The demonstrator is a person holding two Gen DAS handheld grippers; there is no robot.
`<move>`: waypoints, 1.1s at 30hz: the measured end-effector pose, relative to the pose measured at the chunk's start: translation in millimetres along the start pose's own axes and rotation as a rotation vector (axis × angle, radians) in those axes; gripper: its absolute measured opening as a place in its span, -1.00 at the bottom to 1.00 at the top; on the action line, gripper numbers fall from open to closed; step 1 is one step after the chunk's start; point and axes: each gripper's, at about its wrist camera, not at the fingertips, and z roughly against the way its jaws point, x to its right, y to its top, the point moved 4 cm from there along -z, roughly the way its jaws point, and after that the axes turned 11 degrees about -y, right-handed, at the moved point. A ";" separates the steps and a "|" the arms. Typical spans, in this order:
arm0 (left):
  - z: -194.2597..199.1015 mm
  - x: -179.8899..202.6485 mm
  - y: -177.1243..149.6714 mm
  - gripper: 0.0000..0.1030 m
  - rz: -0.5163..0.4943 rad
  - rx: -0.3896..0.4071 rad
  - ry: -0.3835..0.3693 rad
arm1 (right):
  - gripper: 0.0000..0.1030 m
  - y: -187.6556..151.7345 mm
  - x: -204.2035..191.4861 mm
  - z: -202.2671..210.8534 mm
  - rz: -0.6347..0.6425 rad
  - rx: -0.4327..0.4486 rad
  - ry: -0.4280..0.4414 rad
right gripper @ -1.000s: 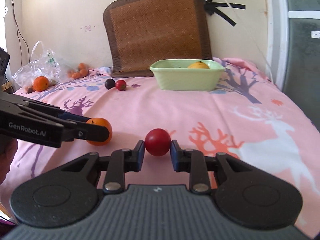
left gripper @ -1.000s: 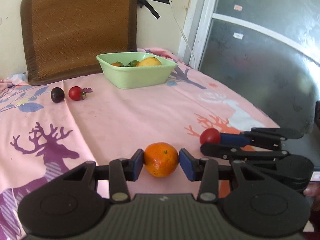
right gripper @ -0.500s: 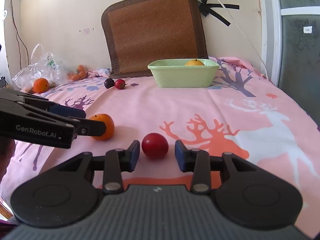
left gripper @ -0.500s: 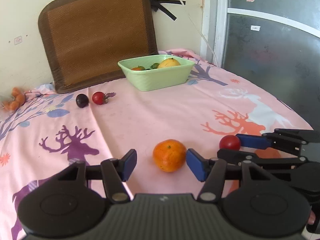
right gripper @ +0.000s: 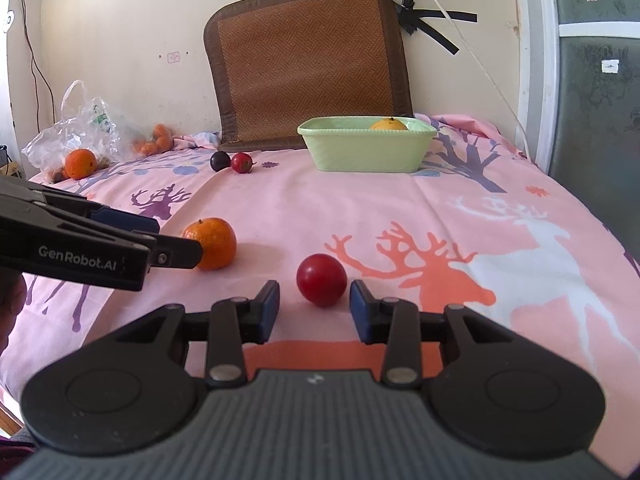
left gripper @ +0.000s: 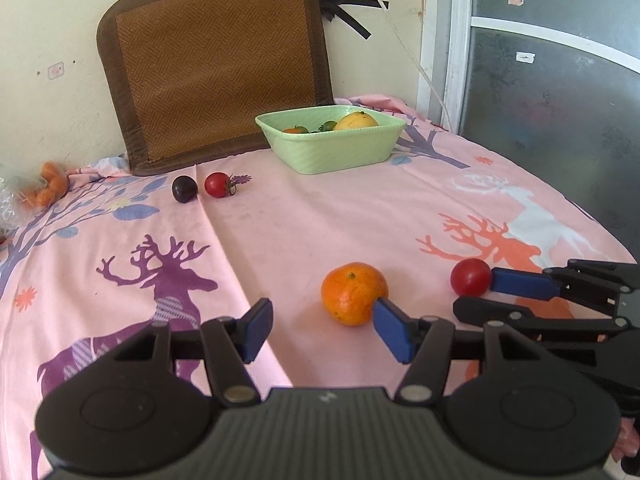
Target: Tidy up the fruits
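Observation:
An orange (left gripper: 354, 299) lies on the pink tablecloth just ahead of my left gripper (left gripper: 324, 334), which is open and empty, its right pad near the fruit. A red tomato (right gripper: 321, 279) lies just beyond my right gripper (right gripper: 314, 317), which is open and empty. The orange also shows in the right wrist view (right gripper: 212, 243), and the tomato in the left wrist view (left gripper: 471, 277). A green bowl (left gripper: 334, 148) at the back holds a yellow fruit and small fruits.
A dark plum (left gripper: 184, 189) and a small red tomato (left gripper: 217, 185) lie left of the bowl. A brown woven cushion (left gripper: 218, 64) leans on the wall. A plastic bag (right gripper: 86, 128) with oranges sits at far left. The table edge drops off at right.
Both grippers opened, letting go of the orange and the red tomato onto the cloth, then drew back and rose a little. The fruits rest where they were released.

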 end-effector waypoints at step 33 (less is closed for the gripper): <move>-2.3 -13.0 -11.8 0.25 0.086 -0.023 0.042 | -0.16 -3.8 1.1 2.4 -0.005 -0.004 0.000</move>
